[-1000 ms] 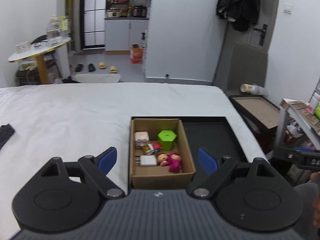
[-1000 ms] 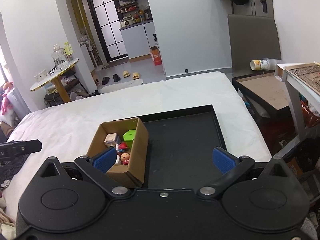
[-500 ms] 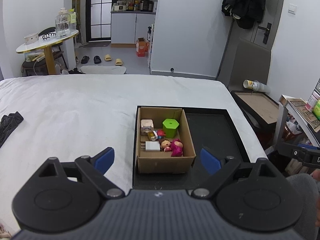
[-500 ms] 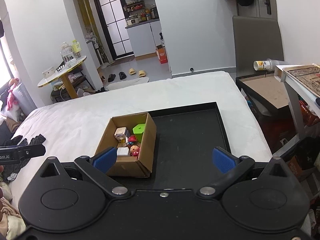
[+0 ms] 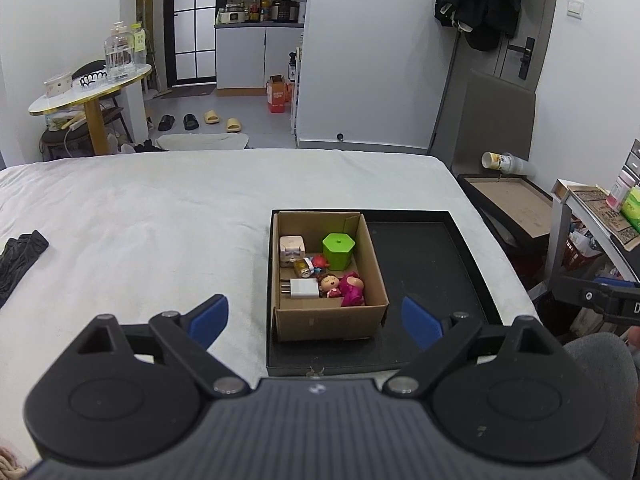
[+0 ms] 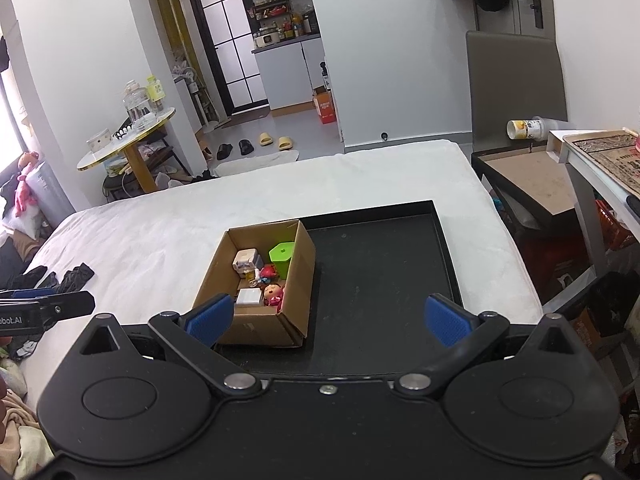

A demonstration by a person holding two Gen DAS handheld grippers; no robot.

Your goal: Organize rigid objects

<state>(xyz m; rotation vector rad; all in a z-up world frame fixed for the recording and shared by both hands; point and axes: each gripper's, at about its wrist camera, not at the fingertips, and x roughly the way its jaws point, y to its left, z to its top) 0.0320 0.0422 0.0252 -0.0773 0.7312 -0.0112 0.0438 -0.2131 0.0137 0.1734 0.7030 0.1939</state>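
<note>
— Where are the toys?

— In the cardboard box [image 5: 328, 320], left end of the black tray [image 5: 424, 260] on the bed [image 5: 160, 216]: green pot [image 5: 338, 249], doll [image 5: 344, 286], white charger [image 5: 302, 289].

— Do the views differ?

— The right one alone shows a pink plush [image 6: 25, 184] far left.

— And the hand-held grippers?

— Left hand-held gripper [image 5: 316, 318] and right hand-held gripper [image 6: 328, 318] both hang above the bed, angled down, jaws spread, nothing held.

A white-sheeted bed [image 5: 168, 216] carries everything. Straight ahead of the left claw [image 5: 316, 318] a black tray [image 5: 424, 264] lies on the sheet (a cardboard box [image 5: 328, 322] sits in its left half). Well off to that claw's left lies crumpled dark clothing [image 5: 18, 258].
</note>
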